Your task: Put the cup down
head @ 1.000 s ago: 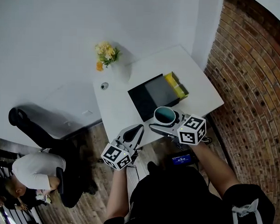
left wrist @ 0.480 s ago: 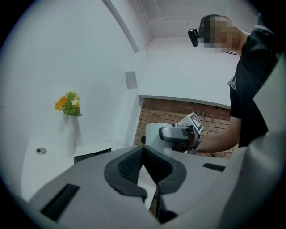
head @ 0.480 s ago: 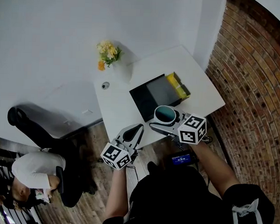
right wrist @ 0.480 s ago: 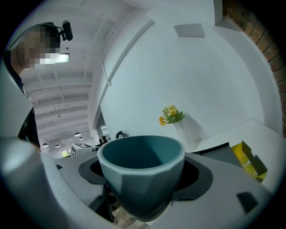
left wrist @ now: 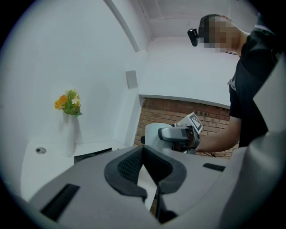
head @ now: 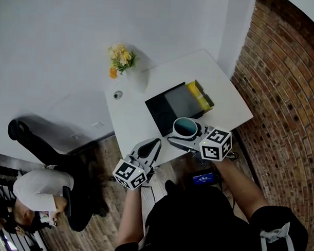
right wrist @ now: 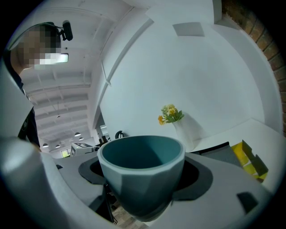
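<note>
the right gripper [head: 183, 136] has its jaws spread wide and clamped on either side of a teal cup [right wrist: 142, 172], which sits upright between the pads with its mouth open to the ceiling. in the head view the cup hangs at the near edge of the white table [head: 220, 81], just short of a black tray [head: 170, 107] with a yellow box [head: 200, 95] against its far side. below the cup's base the right gripper view shows wood floor, not tabletop. the left gripper [head: 148, 148] is off the table's near edge, apart from the cup, with its fingers pressed together at the tips and nothing between them. a white vase of yellow flowers [head: 120, 59] stands at the table's far corner.
</note>
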